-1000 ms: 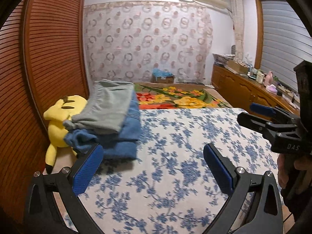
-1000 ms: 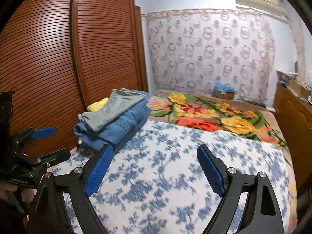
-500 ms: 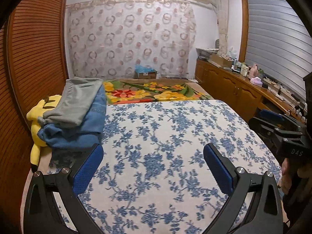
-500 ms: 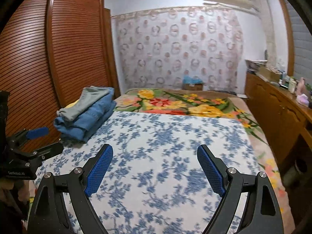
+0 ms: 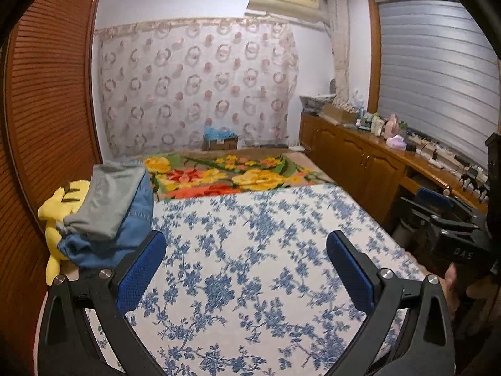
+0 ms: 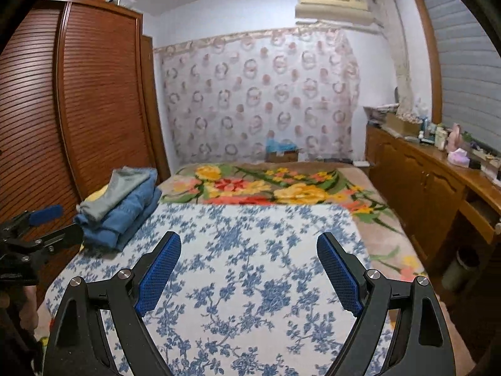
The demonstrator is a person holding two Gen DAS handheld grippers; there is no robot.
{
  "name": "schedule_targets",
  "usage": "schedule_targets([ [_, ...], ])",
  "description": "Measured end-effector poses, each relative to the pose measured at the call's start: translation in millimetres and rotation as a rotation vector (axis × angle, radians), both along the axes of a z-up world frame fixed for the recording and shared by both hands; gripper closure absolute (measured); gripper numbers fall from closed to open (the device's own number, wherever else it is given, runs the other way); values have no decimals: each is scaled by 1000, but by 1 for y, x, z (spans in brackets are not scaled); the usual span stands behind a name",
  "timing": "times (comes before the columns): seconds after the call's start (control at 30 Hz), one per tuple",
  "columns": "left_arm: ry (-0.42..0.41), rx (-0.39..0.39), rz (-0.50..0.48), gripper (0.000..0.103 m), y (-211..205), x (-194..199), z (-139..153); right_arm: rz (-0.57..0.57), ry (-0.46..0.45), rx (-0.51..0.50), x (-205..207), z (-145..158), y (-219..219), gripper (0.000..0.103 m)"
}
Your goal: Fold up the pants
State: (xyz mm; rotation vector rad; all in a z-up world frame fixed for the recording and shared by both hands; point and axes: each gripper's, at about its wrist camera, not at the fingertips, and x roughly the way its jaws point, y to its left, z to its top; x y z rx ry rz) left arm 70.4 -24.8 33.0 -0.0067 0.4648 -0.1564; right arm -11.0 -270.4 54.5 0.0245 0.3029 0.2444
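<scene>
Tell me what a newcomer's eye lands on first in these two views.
The white bedspread with blue flowers fills the middle, with a bright red, yellow and green floral blanket beyond it. At the bed's left edge, by the brown slatted wardrobe, a stack of folded pants, grey on blue denim, leans against a yellow plush toy. Both the left gripper and right gripper hang open and empty over the bed.

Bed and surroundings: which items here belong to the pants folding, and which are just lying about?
Job:
folded grey pants on top of the stack
folded jeans beneath them
left gripper, open
right gripper, open

Lying about:
yellow plush toy
cardboard box
countertop clutter
</scene>
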Motion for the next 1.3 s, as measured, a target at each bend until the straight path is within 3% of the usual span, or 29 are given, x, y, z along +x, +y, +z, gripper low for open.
schedule_targets([
  [0.33, -60, 12, 13, 1, -2, -20, 18, -20, -68, -5, -23, -2, 0, 13],
  [1.3, -59, 12, 29, 1, 2, -19, 16, -7, -58, -3, -15, -5, -8, 13],
])
